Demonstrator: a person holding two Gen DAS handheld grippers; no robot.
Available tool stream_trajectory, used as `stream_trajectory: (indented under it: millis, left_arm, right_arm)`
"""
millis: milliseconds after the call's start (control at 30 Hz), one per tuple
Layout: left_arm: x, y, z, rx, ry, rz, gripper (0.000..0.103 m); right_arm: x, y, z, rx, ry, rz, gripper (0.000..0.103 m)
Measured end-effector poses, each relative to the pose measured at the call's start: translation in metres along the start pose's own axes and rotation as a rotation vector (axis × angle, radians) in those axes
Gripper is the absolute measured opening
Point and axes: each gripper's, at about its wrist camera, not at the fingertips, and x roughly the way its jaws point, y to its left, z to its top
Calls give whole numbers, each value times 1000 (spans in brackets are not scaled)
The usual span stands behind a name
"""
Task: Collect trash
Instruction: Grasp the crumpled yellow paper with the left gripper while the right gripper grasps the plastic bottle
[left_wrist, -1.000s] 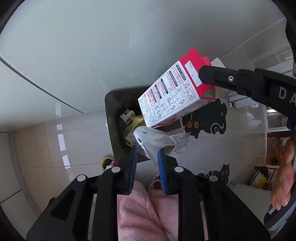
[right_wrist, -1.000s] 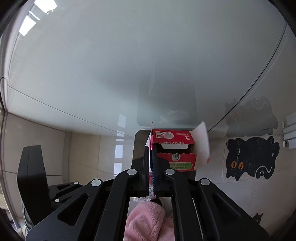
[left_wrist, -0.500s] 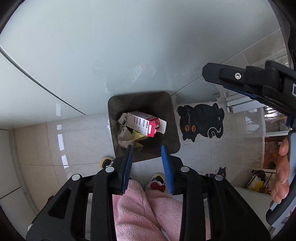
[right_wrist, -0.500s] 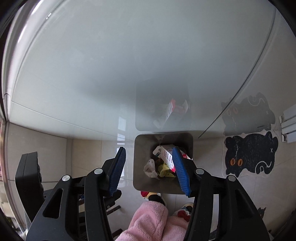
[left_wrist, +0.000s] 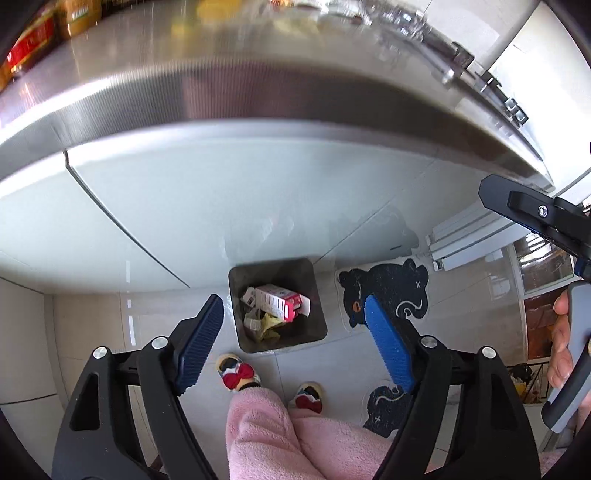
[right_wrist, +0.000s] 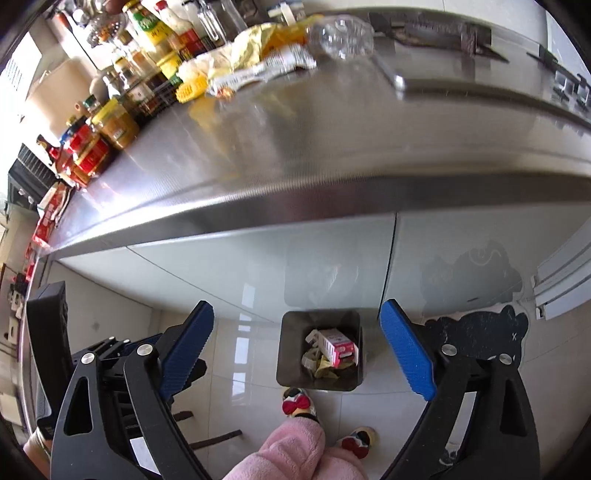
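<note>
A dark square trash bin (left_wrist: 317, 325) (right_wrist: 284, 354) stands on the tiled floor below the counter. A red and white carton (left_wrist: 277, 301) (right_wrist: 336, 347) lies in it on crumpled wrappers. My left gripper (left_wrist: 295, 339) is open and empty, high above the bin. My right gripper (right_wrist: 297, 350) is open and empty, also above the bin. On the steel counter (right_wrist: 332, 122) lie yellow and white wrappers (right_wrist: 251, 62) and a clear plastic bottle (right_wrist: 343, 35).
Jars and bottles (right_wrist: 110, 122) line the counter's left and back. A black cat mat (left_wrist: 388, 291) (right_wrist: 480, 332) lies right of the bin. The person's slippered feet (left_wrist: 236, 371) and pink trouser legs (left_wrist: 266, 432) stand just in front of the bin.
Both grippers have let go and opened wide. The carton and wrapper dropped into the bin. Both cameras rose and tilted up, so the counter top now shows.
</note>
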Motion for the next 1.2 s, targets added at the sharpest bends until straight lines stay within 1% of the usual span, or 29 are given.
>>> stream_trajectory:
  millis: [33, 100, 200, 300, 433, 567, 667, 767, 867, 933, 1000, 1067, 1200]
  left_arm:
    - [-12, -3, 7, 4, -25, -2, 79]
    - [-35, -4, 23, 4, -74, -1, 87]
    - [-63, -2, 49, -1, -141, -9, 90]
    - [-83, 0, 77, 12, -204, -11, 92]
    - [-99, 9, 119, 42, -270, -17, 92]
    - [-103, 16, 163, 68, -319, -24, 91]
    - [-98, 10, 195, 107, -344, -41, 91]
    - [-87, 2, 228, 143, -351, -47, 91]
    - [-71, -5, 254, 163, -346, -60, 91]
    - [-58, -10, 268, 172, -335, -67, 89]
    - [-44, -13, 280, 182, -317, -79, 86]
    - [-30, -17, 288, 191, -300, -90, 86]
    - [-5, -27, 301, 209, -272, -108, 84]
  right_arm:
    - [-10, 0, 8, 1, -21, -2, 94]
    - [-25, -6, 25, 12, -73, -12, 100]
    - [-44, -8, 54, 19, -141, -32, 100]
    - [-55, -14, 82, 27, -199, -50, 100]
    - [-52, -15, 118, 22, -248, -88, 100]
    - [-42, -16, 150, -2, -291, -122, 100]
    - [-28, -17, 170, -35, -314, -148, 99]
    - [-13, -21, 187, -42, -312, -140, 99]
    - [7, -24, 201, -73, -293, -168, 96]
    - [20, -27, 207, -96, -264, -180, 89]
    - [33, -31, 210, -119, -233, -193, 85]
    - [43, -34, 212, -140, -213, -206, 84]
    - [53, -40, 215, -158, -204, -206, 84]
